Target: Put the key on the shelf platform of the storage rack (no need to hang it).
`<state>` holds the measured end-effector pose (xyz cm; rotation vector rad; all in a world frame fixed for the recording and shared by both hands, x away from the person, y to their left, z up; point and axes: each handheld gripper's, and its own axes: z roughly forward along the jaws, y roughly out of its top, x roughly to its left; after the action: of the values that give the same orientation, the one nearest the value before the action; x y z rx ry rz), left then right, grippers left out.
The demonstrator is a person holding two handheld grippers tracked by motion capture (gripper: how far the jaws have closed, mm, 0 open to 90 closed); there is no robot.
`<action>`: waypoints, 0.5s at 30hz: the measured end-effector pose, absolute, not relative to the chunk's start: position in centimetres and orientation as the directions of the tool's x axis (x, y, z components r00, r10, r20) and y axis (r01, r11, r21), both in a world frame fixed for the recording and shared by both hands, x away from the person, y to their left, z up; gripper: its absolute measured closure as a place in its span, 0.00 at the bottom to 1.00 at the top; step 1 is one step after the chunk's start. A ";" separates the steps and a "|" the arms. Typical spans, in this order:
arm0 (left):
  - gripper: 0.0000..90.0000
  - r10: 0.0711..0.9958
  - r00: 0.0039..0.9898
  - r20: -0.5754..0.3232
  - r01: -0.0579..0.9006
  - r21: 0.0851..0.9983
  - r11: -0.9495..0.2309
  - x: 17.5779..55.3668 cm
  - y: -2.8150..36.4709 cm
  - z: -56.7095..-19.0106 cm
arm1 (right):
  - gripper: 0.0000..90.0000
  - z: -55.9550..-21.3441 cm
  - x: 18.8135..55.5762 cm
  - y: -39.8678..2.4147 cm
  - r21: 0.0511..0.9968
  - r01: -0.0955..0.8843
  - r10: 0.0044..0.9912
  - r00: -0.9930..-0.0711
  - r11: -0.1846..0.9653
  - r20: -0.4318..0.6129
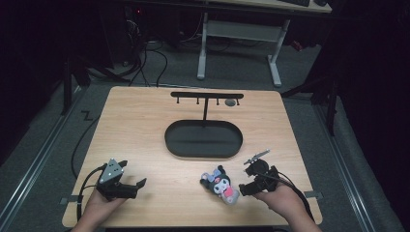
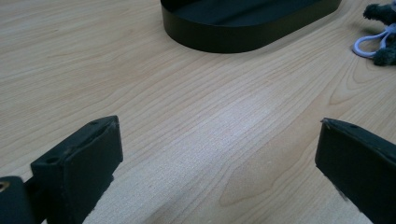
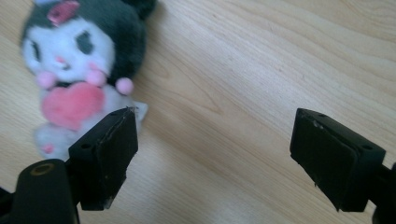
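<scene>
Lying near the table's front edge, the plush keychain sat just beside the right gripper; both grippers' jaws were spread, the left gripper idle. A careless close might nudge it away.

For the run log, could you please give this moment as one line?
left hand-held gripper: open, empty | right hand-held gripper: open, beside plush toy | plush toy: lying on table | black oval tray: empty
</scene>
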<state>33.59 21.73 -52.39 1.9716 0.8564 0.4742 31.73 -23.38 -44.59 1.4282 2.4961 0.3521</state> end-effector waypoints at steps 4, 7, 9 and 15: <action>0.02 0.726 0.688 -0.005 0.376 0.858 -0.350 33.6 21.6 -52.4 | 0.17 -43.8 31.3 -22.7 0.344 0.796 0.861 -0.501 0.499 -0.088; 0.02 0.723 0.691 -0.004 0.377 0.855 -0.356 33.5 21.6 -52.4 | 0.17 -43.3 30.9 -22.1 0.355 0.794 0.861 -0.503 0.493 -0.073; 0.02 0.720 0.694 -0.001 0.374 0.855 -0.360 33.5 21.5 -52.4 | 0.17 -43.2 30.7 -21.8 0.360 0.791 0.860 -0.506 0.494 -0.067; 0.02 0.719 0.695 -0.002 0.372 0.857 -0.357 33.5 21.4 -52.4 | 0.17 -43.8 30.4 -20.4 0.347 0.781 0.843 -0.535 0.519 -0.058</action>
<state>33.54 21.38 -52.38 1.9782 0.8398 0.4718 30.37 -20.42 -43.81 1.3805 2.5413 0.4138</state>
